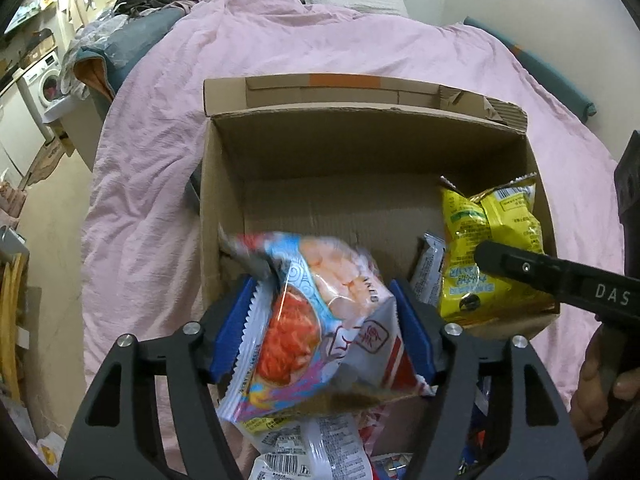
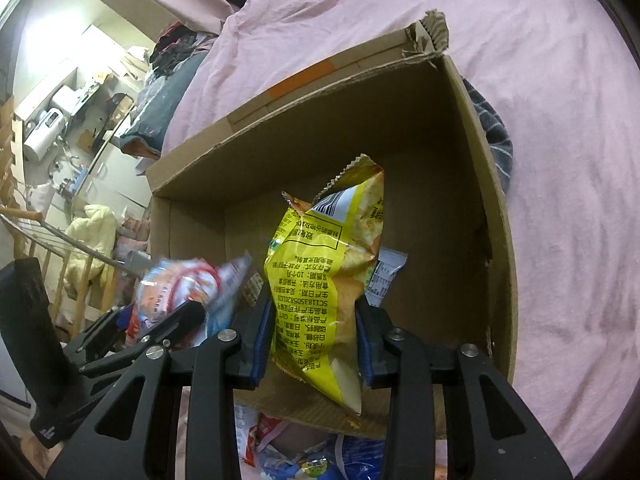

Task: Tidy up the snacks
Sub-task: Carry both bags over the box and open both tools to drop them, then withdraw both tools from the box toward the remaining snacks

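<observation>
An open cardboard box [image 1: 312, 160] lies on a pink bedspread; it also shows in the right wrist view [image 2: 452, 128]. My left gripper [image 1: 324, 328] is shut on a blue-and-white shrimp snack bag [image 1: 320, 312], held over the box's near edge. That bag appears blurred in the right wrist view [image 2: 188, 284]. My right gripper [image 2: 314, 340] is shut on a yellow chip bag [image 2: 324, 272], held upright inside the box at its right side. The yellow bag [image 1: 488, 240] and the right gripper's finger [image 1: 540, 276] show in the left wrist view. A small grey packet [image 1: 428, 268] lies on the box floor.
More snack packets [image 1: 304, 448] lie on the bed in front of the box, also seen in the right wrist view [image 2: 304, 456]. The pink bedspread [image 1: 160, 160] surrounds the box. A dark striped cloth [image 2: 496, 140] lies behind the box's right wall. Furniture and a washing machine [image 1: 44, 80] stand at left.
</observation>
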Tool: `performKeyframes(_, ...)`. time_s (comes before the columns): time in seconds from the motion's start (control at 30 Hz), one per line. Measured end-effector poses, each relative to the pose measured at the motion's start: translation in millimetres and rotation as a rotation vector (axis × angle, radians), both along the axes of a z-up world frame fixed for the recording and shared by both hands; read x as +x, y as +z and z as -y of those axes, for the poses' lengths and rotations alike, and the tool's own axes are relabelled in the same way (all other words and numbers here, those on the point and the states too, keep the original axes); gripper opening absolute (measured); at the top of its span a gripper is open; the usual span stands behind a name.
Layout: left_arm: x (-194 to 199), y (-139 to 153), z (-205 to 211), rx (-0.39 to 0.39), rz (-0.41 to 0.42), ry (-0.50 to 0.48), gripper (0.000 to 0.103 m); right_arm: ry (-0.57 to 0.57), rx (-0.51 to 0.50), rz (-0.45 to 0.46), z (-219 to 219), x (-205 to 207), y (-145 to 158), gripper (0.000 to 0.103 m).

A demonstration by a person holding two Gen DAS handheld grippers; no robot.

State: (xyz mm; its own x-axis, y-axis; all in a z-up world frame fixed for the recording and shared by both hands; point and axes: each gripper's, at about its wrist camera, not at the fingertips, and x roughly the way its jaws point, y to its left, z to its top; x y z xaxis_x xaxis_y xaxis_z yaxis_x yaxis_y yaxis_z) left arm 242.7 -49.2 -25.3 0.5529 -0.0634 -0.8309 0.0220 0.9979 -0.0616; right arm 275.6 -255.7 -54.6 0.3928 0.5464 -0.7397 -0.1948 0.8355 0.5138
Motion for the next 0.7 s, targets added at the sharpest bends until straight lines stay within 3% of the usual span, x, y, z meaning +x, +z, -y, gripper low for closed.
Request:
performKeyframes(0.17,-3,3,-1,0.017,0.019,-0.005,0.067,-0.002,-0.018,0.029,2,-2,7,0.038)
performKeyframes(0.27,-5,8,-6,0.005,0.043,0.015,0.083,-0.01,-0.026,0.055,5,-5,13,0.044)
performKeyframes(0.4,-6,14,-11,-0.014,0.069,0.031,0.089,-0.048,-0.041,0.118,11,-8,25,0.082)
performKeyframes(0.5,-5,15,-12,-0.019,0.07,0.032,0.089,-0.067,-0.067,0.169,14,-10,33,0.083)
performKeyframes(0.7,-5,15,-10,-0.01,0.067,0.022,0.089,-0.052,-0.071,0.163,14,-9,31,0.083)
